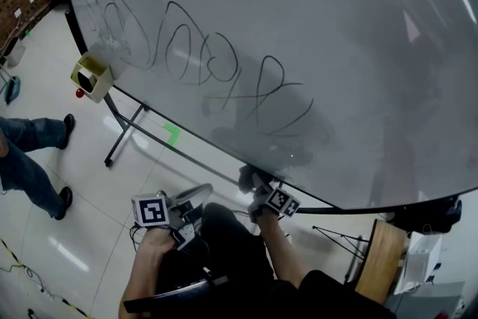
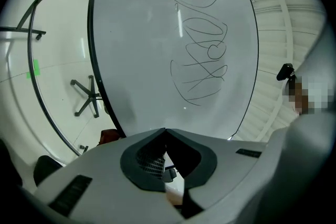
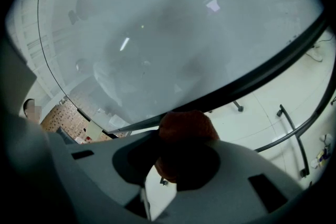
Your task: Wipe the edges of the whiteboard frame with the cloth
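Cloth (image 3: 185, 124), orange-red and bunched, is clamped between the jaws of the right tongs (image 3: 182, 140). It is held up against the dark frame (image 3: 259, 81) that runs along the bottom edge of the whiteboard (image 1: 299, 33). In the right gripper view the wad is seen right at that dark strip, with the grey board face above it and pale floor (image 1: 89, 235) below.

Over on the other side, the left tongs (image 2: 165, 132) are seen with their jaws brought together, tips meeting and nothing caught between them. They are held low, just beside the right tongs and under the board's bottom edge, and are pointed up at the board.

Black looping scribbles (image 1: 216, 60) are spread across the left and middle of the board. A small yellowish box (image 1: 91, 75) is hung at the board's lower left corner. A strip of green tape (image 1: 172, 134) is seen on the floor beneath the frame. At the far left, a person's legs (image 1: 26, 160) in jeans and dark shoes are caught at the picture's edge, well apart from the board.
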